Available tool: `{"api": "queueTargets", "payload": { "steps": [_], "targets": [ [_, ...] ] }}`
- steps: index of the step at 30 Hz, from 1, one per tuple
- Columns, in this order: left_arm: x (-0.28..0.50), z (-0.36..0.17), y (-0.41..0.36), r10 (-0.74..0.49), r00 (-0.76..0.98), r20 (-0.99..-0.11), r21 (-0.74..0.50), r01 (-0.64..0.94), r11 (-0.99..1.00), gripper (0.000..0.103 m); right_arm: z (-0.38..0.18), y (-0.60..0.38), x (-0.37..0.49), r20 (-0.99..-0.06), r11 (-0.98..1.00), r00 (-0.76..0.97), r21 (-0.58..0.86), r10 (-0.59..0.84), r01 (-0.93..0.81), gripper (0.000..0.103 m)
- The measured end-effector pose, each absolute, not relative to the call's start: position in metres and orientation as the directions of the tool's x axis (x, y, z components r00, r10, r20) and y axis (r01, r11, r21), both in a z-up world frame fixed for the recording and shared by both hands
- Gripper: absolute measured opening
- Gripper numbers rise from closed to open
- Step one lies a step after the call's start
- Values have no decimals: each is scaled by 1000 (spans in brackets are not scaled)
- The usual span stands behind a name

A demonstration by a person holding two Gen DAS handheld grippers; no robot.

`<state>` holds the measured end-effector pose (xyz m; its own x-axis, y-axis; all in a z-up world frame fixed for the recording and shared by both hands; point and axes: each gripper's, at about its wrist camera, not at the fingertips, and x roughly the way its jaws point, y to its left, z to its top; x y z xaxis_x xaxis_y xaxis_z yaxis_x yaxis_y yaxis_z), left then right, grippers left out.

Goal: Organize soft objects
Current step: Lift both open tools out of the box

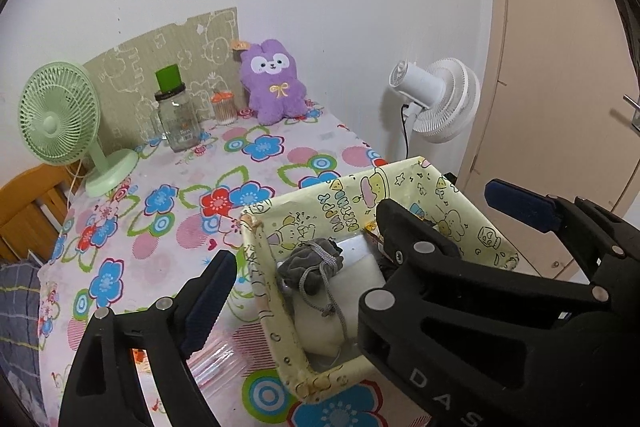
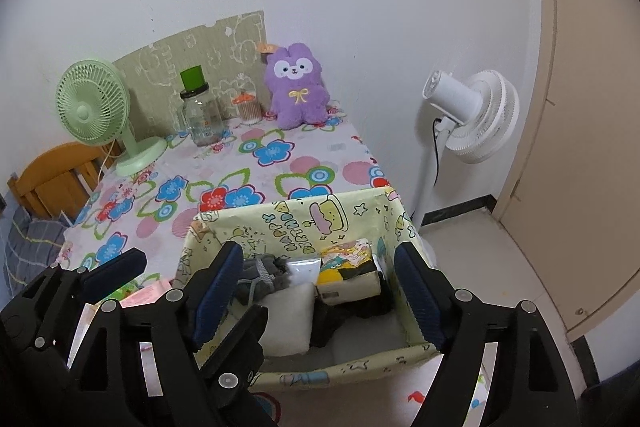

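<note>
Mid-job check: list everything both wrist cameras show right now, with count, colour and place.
storage box: 1, pale yellow cartoon print, table's near edge
drawstring pouch: 1, grey, inside box
white pad: 1, inside box
cartoon packet: 1, yellow, inside box
plush bunny: 1, purple, far against wall
desk fan: 1, green, far left
jar: 1, clear, green cap
standing fan: 1, white, floor right
left gripper: open, above box
right gripper: open, above box
</note>
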<state>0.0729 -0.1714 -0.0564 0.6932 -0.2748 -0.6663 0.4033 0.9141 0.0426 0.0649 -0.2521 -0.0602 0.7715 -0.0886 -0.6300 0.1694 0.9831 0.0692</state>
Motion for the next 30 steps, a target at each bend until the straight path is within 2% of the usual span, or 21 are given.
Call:
{"api": "queueTargets", "payload": {
  "steps": [19, 30],
  "targets": [
    [43, -38, -129, -254, 751, -609, 47, 354, 934, 100, -38, -208, 33, -579, 988, 809, 34, -105, 153, 81],
    [29, -35, -101, -240, 773, -587, 45, 327, 944, 101, -35, -182, 19, -555, 991, 827, 31, -93, 132, 88]
  ]
}}
